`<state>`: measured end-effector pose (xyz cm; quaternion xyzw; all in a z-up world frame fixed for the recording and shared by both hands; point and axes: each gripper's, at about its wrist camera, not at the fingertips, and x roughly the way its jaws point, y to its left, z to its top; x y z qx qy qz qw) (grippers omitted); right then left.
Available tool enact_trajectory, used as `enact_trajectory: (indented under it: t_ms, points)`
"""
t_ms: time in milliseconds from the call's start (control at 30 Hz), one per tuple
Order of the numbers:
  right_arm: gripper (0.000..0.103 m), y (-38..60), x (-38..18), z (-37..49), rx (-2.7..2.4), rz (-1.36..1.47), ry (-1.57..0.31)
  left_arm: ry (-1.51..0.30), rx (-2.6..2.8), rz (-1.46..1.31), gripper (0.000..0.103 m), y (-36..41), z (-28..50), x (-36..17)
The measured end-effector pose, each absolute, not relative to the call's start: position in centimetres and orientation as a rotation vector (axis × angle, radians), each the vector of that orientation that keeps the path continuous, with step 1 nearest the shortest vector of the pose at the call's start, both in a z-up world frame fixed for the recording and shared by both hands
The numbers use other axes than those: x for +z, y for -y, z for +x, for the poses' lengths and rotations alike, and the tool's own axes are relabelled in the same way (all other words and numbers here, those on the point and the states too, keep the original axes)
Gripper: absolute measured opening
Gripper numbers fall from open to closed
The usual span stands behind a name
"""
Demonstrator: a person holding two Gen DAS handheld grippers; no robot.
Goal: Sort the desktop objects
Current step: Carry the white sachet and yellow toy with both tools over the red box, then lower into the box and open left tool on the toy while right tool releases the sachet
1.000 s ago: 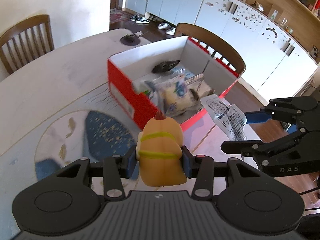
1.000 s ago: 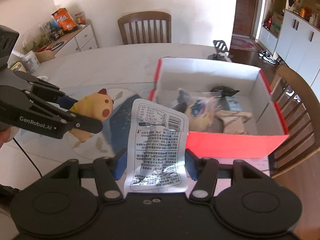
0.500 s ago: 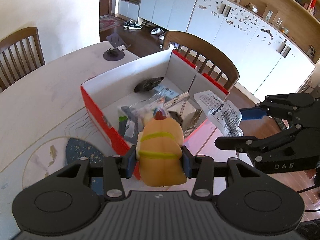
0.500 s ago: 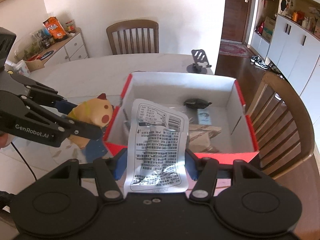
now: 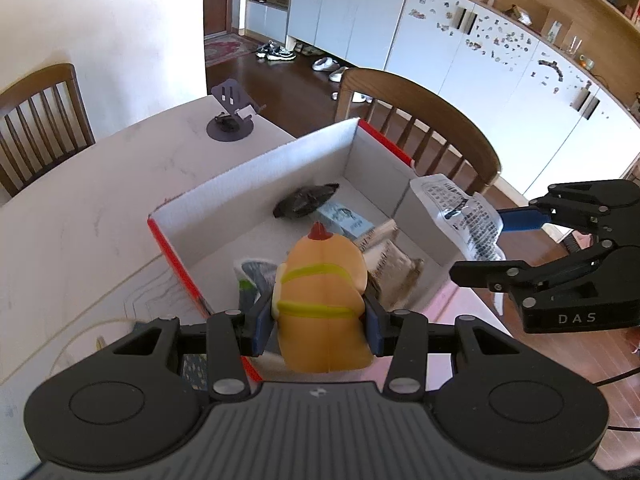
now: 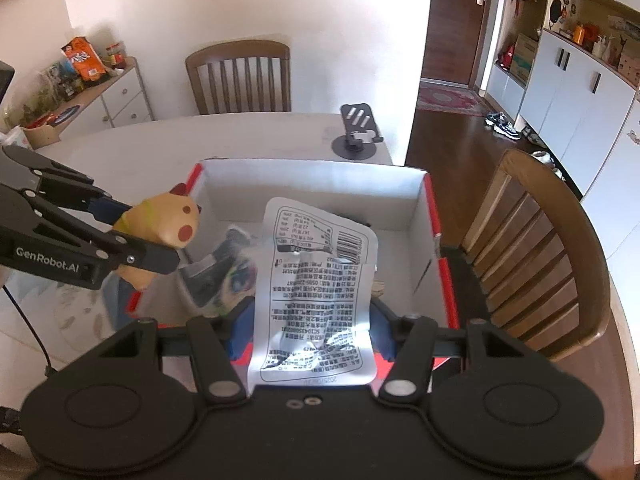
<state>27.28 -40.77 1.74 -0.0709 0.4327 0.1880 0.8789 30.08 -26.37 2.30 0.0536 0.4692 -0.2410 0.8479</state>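
1. Red box [image 5: 176, 254] on the counter [image 5: 80, 208] — held a dark pouch [image 5: 306, 200], blue carton [image 5: 346, 220], brown packet [image 5: 394, 268].
2. Left hand-held gripper [image 5: 318, 326] pinched yellow toy [image 5: 320, 300] above the box.
3. Right hand-held gripper [image 6: 310, 332] clamped printed sachet [image 6: 316, 288] — over the near rim; phone stand [image 6: 356, 136] beyond.

We note the toy chick [image 5: 322, 300] looks like smooth, matt rubbery plastic, clamped between the left gripper [image 5: 318, 326] pads. The packet [image 6: 316, 292] in the right gripper [image 6: 312, 320] is glossy, crinkled foil or film with printed text. Ahead of both grippers, the box [image 5: 256, 178] is matt cardboard, white inside, red outside. Gripper bodies are matt black plastic with metal screws. The table [image 5: 80, 208] beyond looks smooth, pale, stone-like; the chair [image 6: 540, 252] is varnished wood.
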Motion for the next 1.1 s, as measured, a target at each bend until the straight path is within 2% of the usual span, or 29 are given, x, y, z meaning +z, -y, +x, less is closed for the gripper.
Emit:
enact_trajectory:
  t_ms: [600, 1100]
  points:
    - [0.058, 41.2, -2.3, 32.7, 0.376, -0.192, -0.954, -1.007, -0.499, 0.156, 0.044, 29.0, 38.8, -1.0]
    - [0.058, 40.7, -5.2, 34.5, 0.391, -0.199, -1.015, -1.072, -0.513, 0.216, 0.044, 30.9, 40.8, -4.3]
